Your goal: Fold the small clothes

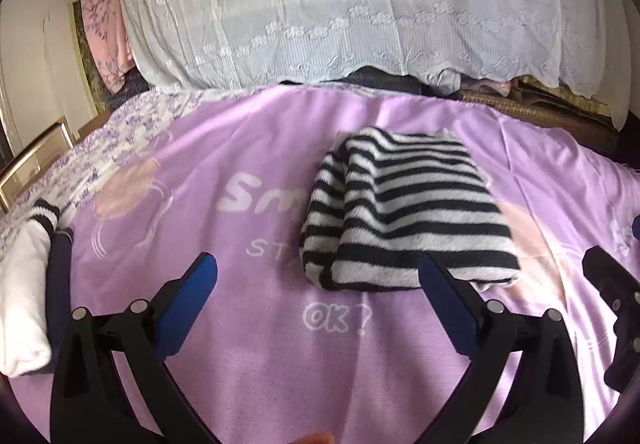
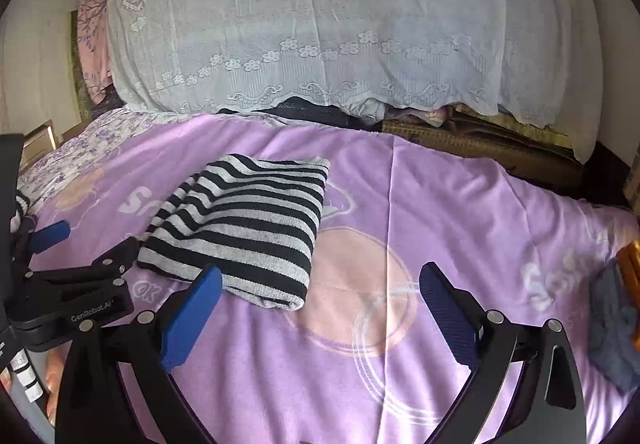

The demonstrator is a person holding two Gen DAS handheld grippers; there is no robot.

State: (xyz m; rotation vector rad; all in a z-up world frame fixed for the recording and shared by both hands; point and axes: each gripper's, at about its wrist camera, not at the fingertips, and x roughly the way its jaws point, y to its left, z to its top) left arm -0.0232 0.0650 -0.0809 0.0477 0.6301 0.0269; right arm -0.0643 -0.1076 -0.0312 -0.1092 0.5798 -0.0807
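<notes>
We've got loads of bare purple bedsheet around the folded striped sweater; left gripper and right gripper angled down, jaws spread, nothing held.

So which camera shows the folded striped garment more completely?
The right wrist view: the striped garment lies whole on the purple sheet, only its near edge behind a finger. In the left wrist view the same garment is blurrier, its near corner also hidden.

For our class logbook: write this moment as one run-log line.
striped garment: folded on purple sheet | left gripper: open, empty | right gripper: open, empty
</notes>
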